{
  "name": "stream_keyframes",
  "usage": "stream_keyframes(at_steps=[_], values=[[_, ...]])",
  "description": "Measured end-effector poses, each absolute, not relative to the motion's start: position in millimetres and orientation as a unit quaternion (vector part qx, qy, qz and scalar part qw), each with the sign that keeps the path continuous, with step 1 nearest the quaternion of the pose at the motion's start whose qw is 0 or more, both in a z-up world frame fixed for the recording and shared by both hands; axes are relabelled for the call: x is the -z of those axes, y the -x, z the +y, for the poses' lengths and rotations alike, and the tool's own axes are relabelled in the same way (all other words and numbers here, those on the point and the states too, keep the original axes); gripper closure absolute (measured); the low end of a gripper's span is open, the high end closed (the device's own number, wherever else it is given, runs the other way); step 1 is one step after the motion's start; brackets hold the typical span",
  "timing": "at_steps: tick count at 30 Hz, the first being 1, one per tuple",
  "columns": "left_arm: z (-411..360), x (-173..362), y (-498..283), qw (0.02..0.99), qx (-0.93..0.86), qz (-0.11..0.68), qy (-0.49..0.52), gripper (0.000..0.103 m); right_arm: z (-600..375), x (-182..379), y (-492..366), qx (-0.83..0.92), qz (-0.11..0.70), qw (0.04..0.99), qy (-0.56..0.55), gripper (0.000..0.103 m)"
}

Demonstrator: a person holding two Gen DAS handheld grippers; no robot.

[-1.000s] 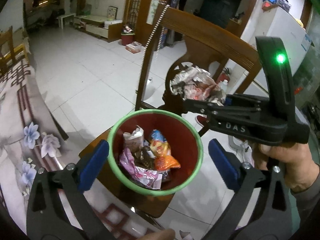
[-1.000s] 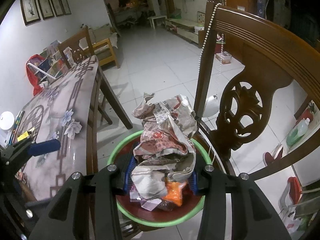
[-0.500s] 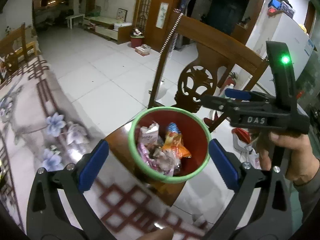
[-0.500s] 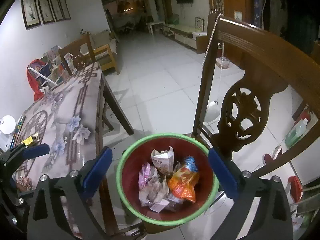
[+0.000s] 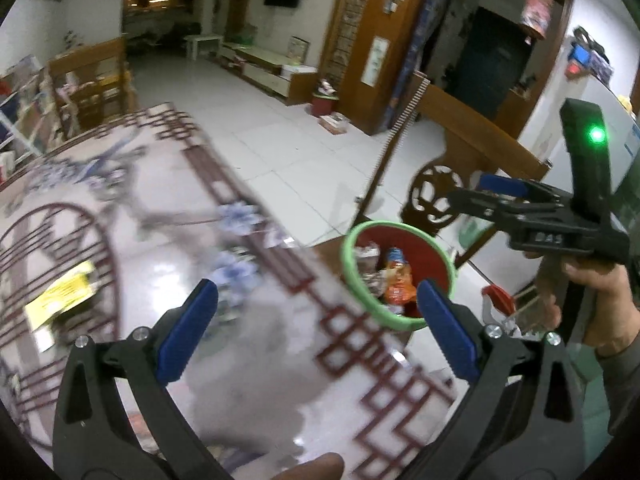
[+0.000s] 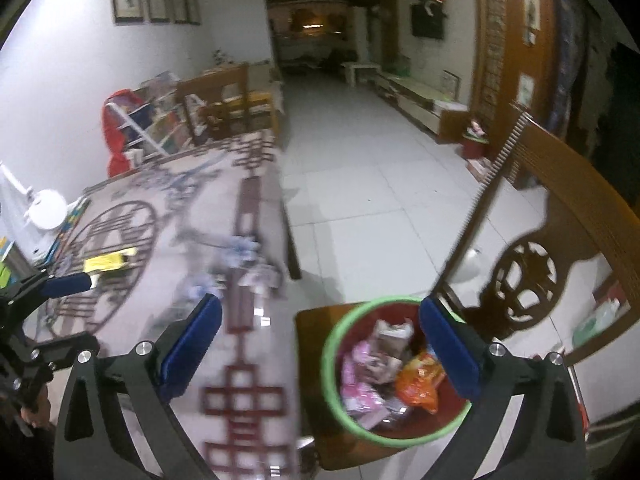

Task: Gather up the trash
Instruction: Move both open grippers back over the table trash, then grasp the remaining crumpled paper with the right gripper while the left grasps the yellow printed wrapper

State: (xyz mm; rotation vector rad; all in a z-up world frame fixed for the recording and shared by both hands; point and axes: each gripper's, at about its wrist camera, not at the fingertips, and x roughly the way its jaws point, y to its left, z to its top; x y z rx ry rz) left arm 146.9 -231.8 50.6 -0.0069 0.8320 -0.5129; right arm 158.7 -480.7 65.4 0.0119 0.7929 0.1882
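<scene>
Nearest the right wrist camera, the right gripper [image 6: 316, 334] has blue pads spread wide w/ nothing between them; its jaws have just been opening, and they are empty now. The left gripper [image 5: 316, 322] looks the same in its own view: pads wide apart, nothing held (a fingertip shows at the bottom edge).

Just beyond the right gripper, a red bin w/ a green rim [image 6: 332, 364] stands on the wooden chair seat [image 6: 312, 320], beside the table edge. Inside lies the trash: a pink wrapper [image 6: 356, 376], an orange snack bag [image 6: 420, 380] and a pale crumpled paper piece [image 6: 390, 332]. So a fair part of the job looks done; the bin is roughly half full.

Left of the bin, the patterned table [image 6: 240, 360] stretches away, blurred. Farther along it a yellow packet [image 6: 108, 261] lies flat, well apart from the bin (possibly the next item to collect; cannot tell if it is trash). A white desk lamp [image 6: 44, 208] sits near the far left edge.

Beyond that: white tiled floor, wooden chairs and a dim room at the back. Judged from this, at least one more pickup remains.
</scene>
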Motion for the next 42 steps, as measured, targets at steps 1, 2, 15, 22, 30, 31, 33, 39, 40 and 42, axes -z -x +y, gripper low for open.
stream_keyframes(at_steps=[1, 2, 15, 22, 30, 31, 33, 39, 40, 42], values=[[-217.9, -51.5, -144.8, 0.885, 0.238, 0.399, 0.007, 0.006, -467.5, -69.4, -157.2, -0.102, 0.384, 0.917, -0.002, 0.007], [-208.1, -51.3, -142.9, 0.886, 0.233, 0.4, 0.01, 0.006, -457.3, -71.7, -156.2, -0.11, 0.384, 0.917, 0.001, 0.007], [-47.8, -30.2, -117.7, 0.898, 0.14, 0.416, 0.033, 0.006, -295.4, -20.2, -135.7, -0.228, 0.422, 0.876, 0.055, 0.007], [12.0, -14.6, -108.1, 0.899, 0.108, 0.42, 0.067, 0.006, -231.6, 18.2, -105.8, -0.292, 0.447, 0.844, 0.047, 0.007], [40.5, 6.4, -101.3, 0.895, 0.094, 0.425, 0.097, 0.006, -170.6, 41.9, -84.3, -0.333, 0.444, 0.827, 0.092, 0.007], [40.7, 6.5, -99.2, 0.895, 0.094, 0.425, 0.095, 0.006, -169.1, 45.1, -84.4, -0.333, 0.447, 0.825, 0.091, 0.007], [40.8, 8.0, -95.8, 0.896, 0.093, 0.425, 0.087, 0.006, -164.0, 53.0, -86.0, -0.33, 0.451, 0.824, 0.092, 0.007], [40.6, 19.2, -91.7, 0.89, 0.098, 0.439, 0.079, 0.006, -152.9, 75.6, -94.3, -0.323, 0.473, 0.815, 0.088, 0.008], [40.9, 20.1, -91.5, 0.889, 0.097, 0.44, 0.077, 0.006, -150.4, 78.0, -94.4, -0.323, 0.473, 0.814, 0.092, 0.009], [42.1, 21.6, -91.9, 0.889, 0.094, 0.442, 0.076, 0.006, -146.4, 81.3, -95.8, -0.324, 0.474, 0.813, 0.097, 0.015]])
